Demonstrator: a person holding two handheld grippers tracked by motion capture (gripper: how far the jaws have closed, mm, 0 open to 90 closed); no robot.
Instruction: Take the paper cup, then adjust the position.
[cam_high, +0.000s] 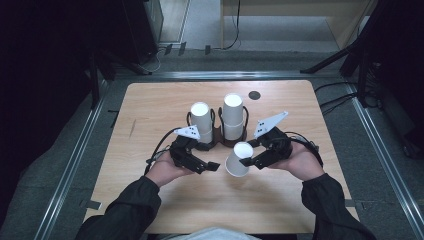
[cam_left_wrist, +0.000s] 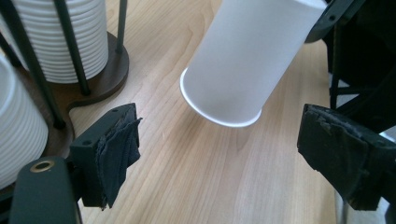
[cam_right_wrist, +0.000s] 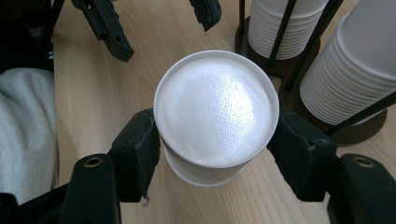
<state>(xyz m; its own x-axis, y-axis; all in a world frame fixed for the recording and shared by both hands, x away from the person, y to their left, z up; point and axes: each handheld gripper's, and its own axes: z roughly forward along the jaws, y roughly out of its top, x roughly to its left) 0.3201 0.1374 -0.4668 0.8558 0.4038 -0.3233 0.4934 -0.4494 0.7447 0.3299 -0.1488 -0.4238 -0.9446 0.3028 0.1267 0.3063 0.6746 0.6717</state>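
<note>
Cup rack (cam_high: 218, 136) blocks table (cam_high: 150, 107) centre; flanks, near edge free.

White cup (cam_high: 238, 160) showing plain against the light wood-grain table (cam_high: 150, 105), black jaws gripping it, white ribbed cup stacks (cam_high: 202, 121) sitting in a black-wire holder (cam_high: 218, 137) on a dark brown base, grey plates (cam_high: 269, 124) topping the grippers, dark sleeves (cam_high: 122, 212) coming in below.
</note>
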